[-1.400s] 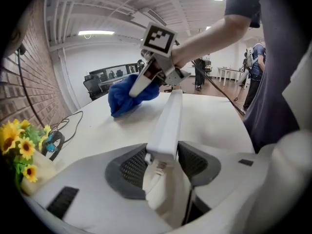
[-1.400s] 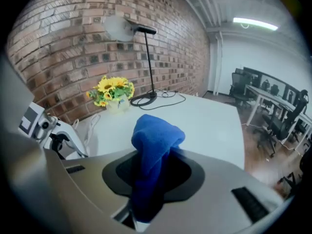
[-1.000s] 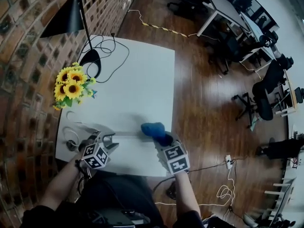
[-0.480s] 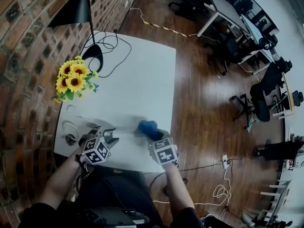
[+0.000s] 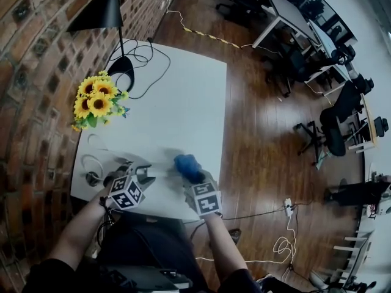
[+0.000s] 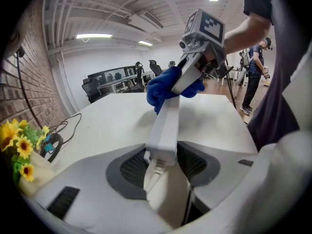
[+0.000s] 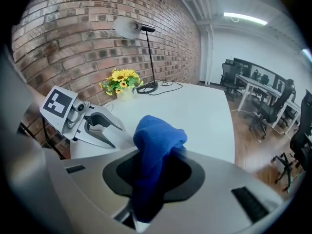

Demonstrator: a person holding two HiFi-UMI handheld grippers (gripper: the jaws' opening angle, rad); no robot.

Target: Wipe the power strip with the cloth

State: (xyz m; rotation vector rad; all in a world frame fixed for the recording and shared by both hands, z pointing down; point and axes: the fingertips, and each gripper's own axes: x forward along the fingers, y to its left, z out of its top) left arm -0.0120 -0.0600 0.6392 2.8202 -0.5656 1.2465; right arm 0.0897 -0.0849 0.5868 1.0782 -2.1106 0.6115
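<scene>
My left gripper is clamped on the cord end of the long white plastic power strip — jaws fairly wide, and just nipped a shade tighter on it. The strip's long axis runs straight away from those jaws across the white table. At the strip's far end my right gripper pinches the bunched blue cloth, apparently touching the strip — so I'd wipe back toward the left jaws. The yellow sunflower bunch and black desk lamp stand well beyond the strip, and nothing blocks it.

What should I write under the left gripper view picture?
Left gripper holds the white power strip; right gripper presses a blue cloth on it.
</scene>
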